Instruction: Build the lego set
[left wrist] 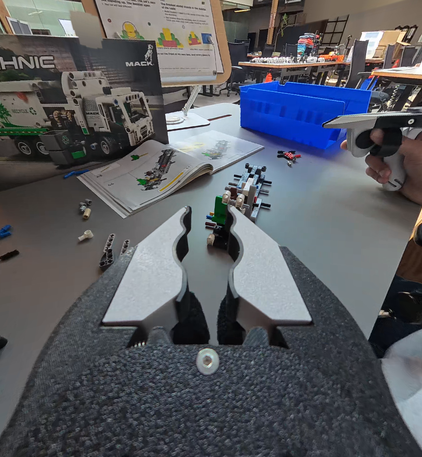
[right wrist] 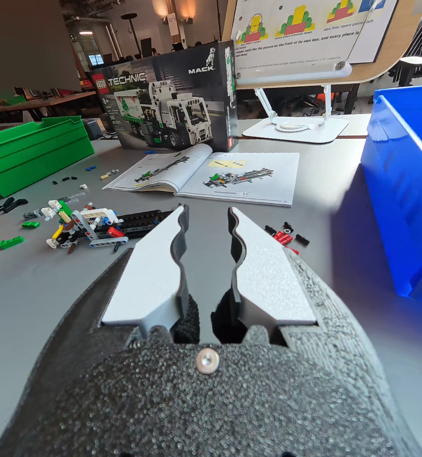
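While both grippers [left wrist: 208, 212] [right wrist: 208, 212] gape empty, the chassis [left wrist: 244, 195] lies lengthwise away from the left one.

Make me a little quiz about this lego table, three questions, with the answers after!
1. True or false: the left gripper is open, with the near end of the half-built truck chassis between its fingers.
2. Which bin stands just right of the right gripper? A) green bin B) blue bin C) no bin
3. Fill in: the open instruction booklet lies in front of the lego ___.

Key: 1 true; 2 B; 3 box.
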